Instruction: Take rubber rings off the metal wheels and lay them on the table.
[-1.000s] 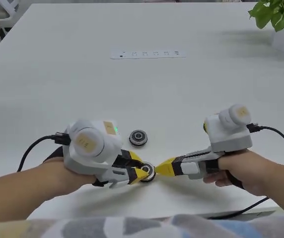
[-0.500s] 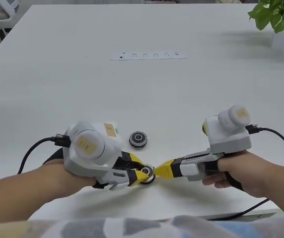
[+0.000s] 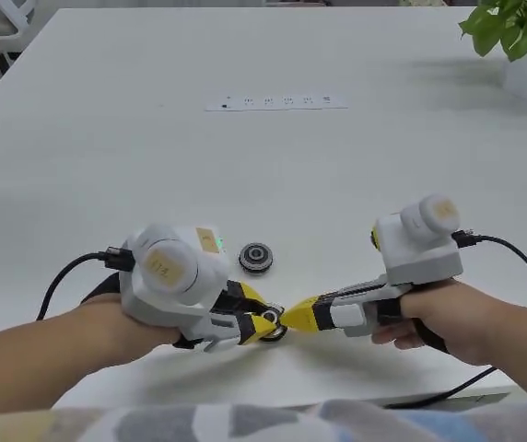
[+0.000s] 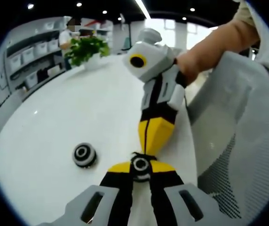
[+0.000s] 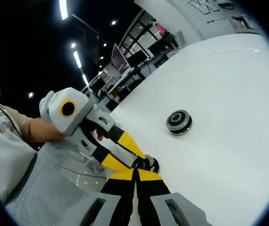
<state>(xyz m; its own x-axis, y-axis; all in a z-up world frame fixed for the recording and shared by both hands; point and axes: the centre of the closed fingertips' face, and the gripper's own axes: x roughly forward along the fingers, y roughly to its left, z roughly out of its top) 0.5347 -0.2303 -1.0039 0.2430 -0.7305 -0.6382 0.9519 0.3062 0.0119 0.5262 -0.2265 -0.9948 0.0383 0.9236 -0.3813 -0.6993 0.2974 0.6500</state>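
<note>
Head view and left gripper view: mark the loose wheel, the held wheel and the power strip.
loose wheel (image 3: 256, 257), head view, on its hub.
held wheel (image 4: 140, 165), left gripper view, on its hub.
power strip (image 3: 275, 101), head view, middle of its top face.

right gripper (image 3: 287, 319) edged slightly left, fingers (image 3: 302, 315) pressed closer against the wheel (image 3: 274, 330) held by left gripper (image 3: 262, 324)
</note>
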